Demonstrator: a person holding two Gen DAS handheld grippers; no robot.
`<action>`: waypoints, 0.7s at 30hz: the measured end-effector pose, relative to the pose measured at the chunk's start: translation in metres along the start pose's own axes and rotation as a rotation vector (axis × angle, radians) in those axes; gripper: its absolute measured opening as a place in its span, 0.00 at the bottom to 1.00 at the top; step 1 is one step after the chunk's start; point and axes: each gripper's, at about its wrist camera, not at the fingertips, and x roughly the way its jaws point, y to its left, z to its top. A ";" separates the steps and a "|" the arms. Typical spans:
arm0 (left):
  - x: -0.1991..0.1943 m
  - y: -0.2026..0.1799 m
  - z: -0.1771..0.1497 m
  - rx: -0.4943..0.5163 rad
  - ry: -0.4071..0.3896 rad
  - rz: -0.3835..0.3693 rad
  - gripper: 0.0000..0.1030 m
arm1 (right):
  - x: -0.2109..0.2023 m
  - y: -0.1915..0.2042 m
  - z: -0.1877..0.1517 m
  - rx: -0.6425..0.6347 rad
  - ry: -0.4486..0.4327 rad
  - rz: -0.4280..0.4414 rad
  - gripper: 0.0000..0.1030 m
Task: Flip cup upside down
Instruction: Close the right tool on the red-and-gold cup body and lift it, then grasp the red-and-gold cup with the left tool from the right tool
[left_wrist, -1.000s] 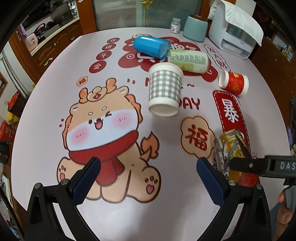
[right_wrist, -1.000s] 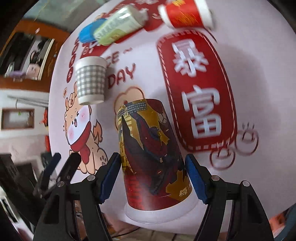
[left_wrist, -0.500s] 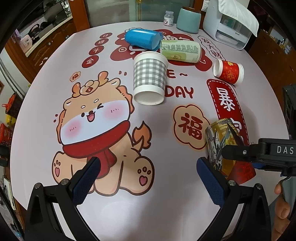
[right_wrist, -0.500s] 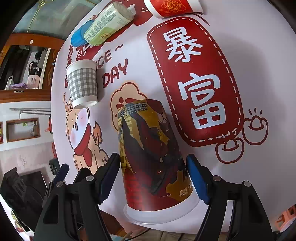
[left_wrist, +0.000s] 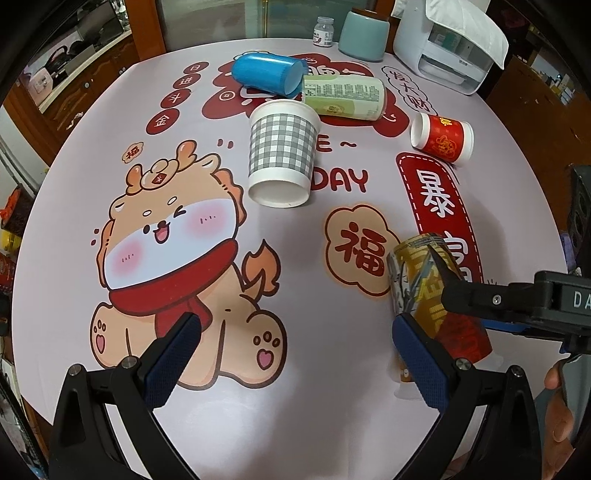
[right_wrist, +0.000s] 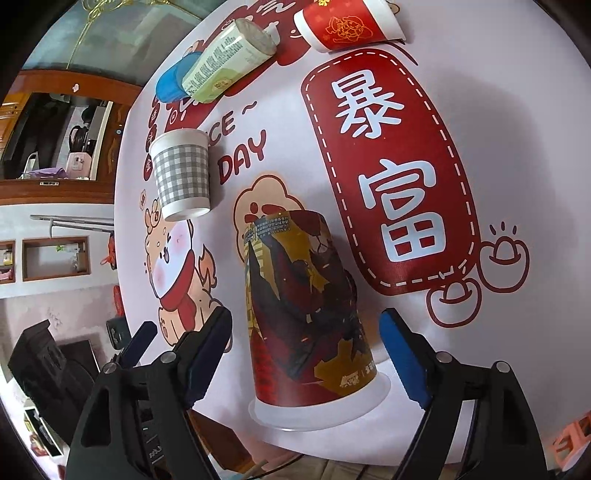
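Bench (left_wrist: 110, 155) crowded with lying cups. Red-and-gold cup (right_wrist: 306, 314) stands mouth-down near the front edge — it looks flipped already. Risk: a pad clipping the wall on the way out would topple it off the edge. Right hand-held gripper (right_wrist: 306, 343) spread wide, straddling the cup, touching neither side. Left hand-held gripper (left_wrist: 291, 358) agape — holding nothing.

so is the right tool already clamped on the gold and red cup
No, the right tool sits open around the gold and red cup, with a gap showing at each finger.
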 end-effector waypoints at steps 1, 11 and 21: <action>0.000 0.000 0.000 0.001 0.000 -0.002 0.99 | -0.001 0.000 -0.001 -0.005 0.000 0.004 0.81; -0.006 -0.003 0.001 0.011 0.020 -0.050 0.99 | -0.036 0.003 -0.018 -0.135 -0.088 -0.007 0.81; -0.014 -0.016 0.004 0.032 0.063 -0.164 0.99 | -0.078 -0.015 -0.053 -0.305 -0.252 -0.061 0.69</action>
